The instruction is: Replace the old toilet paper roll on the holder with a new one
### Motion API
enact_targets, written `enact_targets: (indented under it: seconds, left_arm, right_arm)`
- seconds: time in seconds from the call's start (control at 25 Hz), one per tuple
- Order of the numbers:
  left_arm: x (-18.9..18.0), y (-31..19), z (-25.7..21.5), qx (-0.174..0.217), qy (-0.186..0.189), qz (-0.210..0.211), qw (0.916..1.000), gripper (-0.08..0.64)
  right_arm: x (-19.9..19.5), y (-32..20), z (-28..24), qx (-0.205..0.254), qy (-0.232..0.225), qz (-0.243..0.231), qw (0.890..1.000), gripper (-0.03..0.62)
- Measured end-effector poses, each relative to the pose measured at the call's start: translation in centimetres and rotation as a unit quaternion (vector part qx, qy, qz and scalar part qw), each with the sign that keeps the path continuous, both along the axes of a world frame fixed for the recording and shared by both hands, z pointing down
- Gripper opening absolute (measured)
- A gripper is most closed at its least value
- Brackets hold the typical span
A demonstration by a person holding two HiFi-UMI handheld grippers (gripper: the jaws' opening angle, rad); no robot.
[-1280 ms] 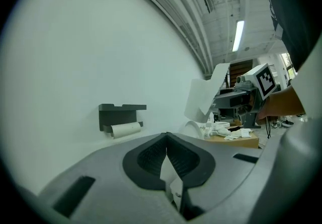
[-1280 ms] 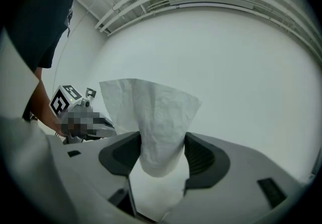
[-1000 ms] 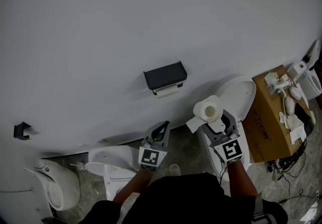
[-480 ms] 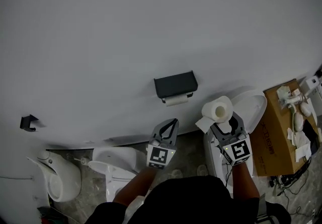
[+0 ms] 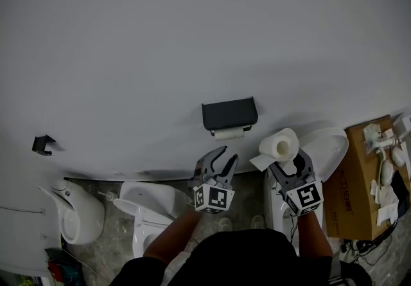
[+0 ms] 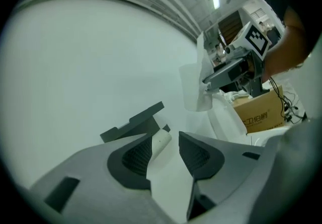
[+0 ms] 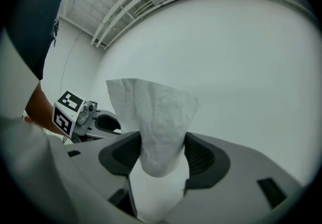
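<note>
Two grippers face the white wall at mid-frame in the head view. The left gripper (image 5: 225, 161), jaws together a second ago, has just been opening them and now shows a clear gap with nothing gripped (the nearly spent old roll (image 5: 230, 132) appears beyond it, under the black holder (image 5: 229, 114)). It sits closer beneath the holder than before. The right gripper (image 5: 288, 161) remains clamped on the new roll (image 5: 280, 144), just right of the holder.
</note>
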State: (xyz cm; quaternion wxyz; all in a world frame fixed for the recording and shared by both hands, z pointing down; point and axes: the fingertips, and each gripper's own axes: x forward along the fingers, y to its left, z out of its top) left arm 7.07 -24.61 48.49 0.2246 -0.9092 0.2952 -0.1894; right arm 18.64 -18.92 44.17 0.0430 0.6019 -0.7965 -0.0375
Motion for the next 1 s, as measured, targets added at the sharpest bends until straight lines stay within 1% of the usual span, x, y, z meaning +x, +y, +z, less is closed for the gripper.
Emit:
enact_targets:
  seconds: [0.12,0.16,0.2,0.24,0.28,0.32,0.36,0.4,0.44,0.48,0.6,0.72,0.84,0.88,1.0]
  left_arm:
    - [0.6,-0.5,0.5,0.032,-0.047,-0.012,0.9983,0.186]
    - [0.7,-0.8,0.6,0.049,-0.072,-0.019,0.9960,0.195]
    - [0.8,-1.0,0.8,0.074,-0.104,-0.027,0.9914,0.201]
    - [1.0,-1.3,1.0,0.108,-0.144,-0.035,0.9831,0.206]
    - [1.1,-1.6,1.2,0.146,-0.188,-0.042,0.9703,0.210]
    - [1.3,-1.9,1.5,0.182,-0.232,-0.050,0.9542,0.213]
    - [1.4,-2.2,1.8,0.209,-0.270,-0.058,0.9381,0.219]
    - [1.6,-2.4,2.1,0.224,-0.298,-0.067,0.9254,0.219]
    - [1.7,-2.7,2.4,0.230,-0.315,-0.074,0.9180,0.219]
    - [1.9,-3.0,2.7,0.228,-0.322,-0.080,0.9154,0.219]
    - [2.4,-3.7,3.1,0.221,-0.332,-0.082,0.9135,0.219]
    - [2.6,-4.6,3.3,0.218,-0.345,-0.087,0.9088,0.222]
    - [2.7,-5.5,3.9,0.211,-0.356,-0.094,0.9055,0.222]
    - [2.6,-5.8,4.1,0.210,-0.362,-0.097,0.9027,0.222]
    - [2.2,-6.7,4.8,0.212,-0.397,-0.100,0.8873,0.222]
  right_arm:
    - [-0.5,0.0,0.5,-0.004,-0.002,-0.015,1.000,0.262]
    - [-0.6,0.1,0.7,-0.006,-0.002,-0.019,1.000,0.262]
    - [-0.7,0.0,0.9,-0.008,-0.003,-0.022,1.000,0.262]
    - [-0.7,0.0,1.0,-0.009,-0.004,-0.026,1.000,0.262]
    - [-0.6,-0.2,1.1,-0.009,-0.004,-0.028,1.000,0.262]
    - [-0.6,-0.3,1.1,-0.010,-0.003,-0.031,0.999,0.262]
    - [-0.5,-0.3,1.2,-0.011,-0.002,-0.033,0.999,0.262]
    - [-0.3,-0.3,1.2,-0.012,-0.001,-0.034,0.999,0.262]
    - [-0.2,-0.3,1.2,-0.012,0.001,-0.034,0.999,0.262]
    - [-0.1,-0.4,1.3,-0.013,0.002,-0.035,0.999,0.262]
    - [-0.1,-0.7,1.4,-0.011,0.008,-0.041,0.999,0.262]
    - [0.2,-0.9,1.4,-0.013,0.000,-0.042,0.999,0.262]
    - [0.7,-1.0,1.5,-0.016,0.003,-0.044,0.999,0.262]
    - [0.8,-1.1,1.5,-0.017,0.004,-0.045,0.999,0.262]
    - [1.2,-1.2,1.6,-0.021,0.006,-0.048,0.999,0.262]
